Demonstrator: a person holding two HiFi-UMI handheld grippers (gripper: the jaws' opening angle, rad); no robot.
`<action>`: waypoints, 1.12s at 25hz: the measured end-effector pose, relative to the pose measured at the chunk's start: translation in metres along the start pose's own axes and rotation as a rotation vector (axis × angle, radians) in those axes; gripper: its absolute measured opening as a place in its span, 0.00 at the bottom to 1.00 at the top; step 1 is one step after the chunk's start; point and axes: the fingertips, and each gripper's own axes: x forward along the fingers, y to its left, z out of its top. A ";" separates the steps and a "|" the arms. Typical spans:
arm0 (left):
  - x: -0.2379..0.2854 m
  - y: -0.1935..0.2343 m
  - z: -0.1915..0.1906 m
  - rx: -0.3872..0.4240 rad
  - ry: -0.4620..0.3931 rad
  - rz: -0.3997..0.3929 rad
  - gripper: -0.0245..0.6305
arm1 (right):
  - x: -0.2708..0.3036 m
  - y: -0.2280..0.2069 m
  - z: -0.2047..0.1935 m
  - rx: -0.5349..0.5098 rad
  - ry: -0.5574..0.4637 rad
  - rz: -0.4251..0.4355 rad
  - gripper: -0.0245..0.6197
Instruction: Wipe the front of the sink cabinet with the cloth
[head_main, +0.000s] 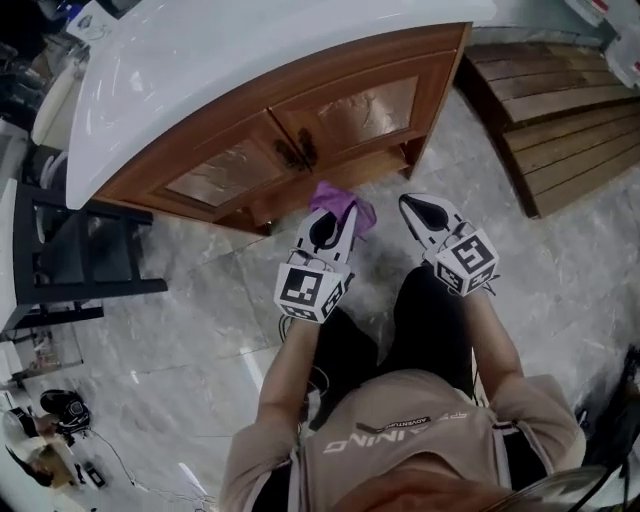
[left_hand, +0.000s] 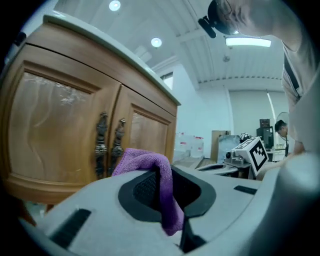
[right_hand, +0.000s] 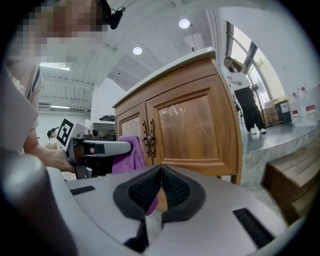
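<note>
left gripper (head_main: 330, 228) fingers (left_hand: 145, 190) clamp the crumpled purple microfibre cloth (head_main: 346, 206) near the brown wooden two-door sink cabinet (head_main: 300, 105); right gripper (head_main: 422, 212) fingers pressed together, empty

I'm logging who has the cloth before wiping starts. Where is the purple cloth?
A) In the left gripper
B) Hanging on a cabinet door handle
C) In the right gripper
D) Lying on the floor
A: the left gripper has its jaws closed on the purple cloth, while the right gripper is shut with nothing in it.
</note>
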 end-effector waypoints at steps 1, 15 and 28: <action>-0.013 0.011 0.000 -0.013 -0.001 0.037 0.09 | 0.010 0.008 0.003 -0.008 0.003 0.020 0.06; -0.153 0.100 0.051 -0.140 0.127 0.401 0.09 | 0.069 0.101 0.107 0.007 0.068 0.166 0.06; -0.195 0.061 0.248 -0.253 0.134 0.383 0.09 | 0.018 0.164 0.286 0.037 0.142 0.125 0.06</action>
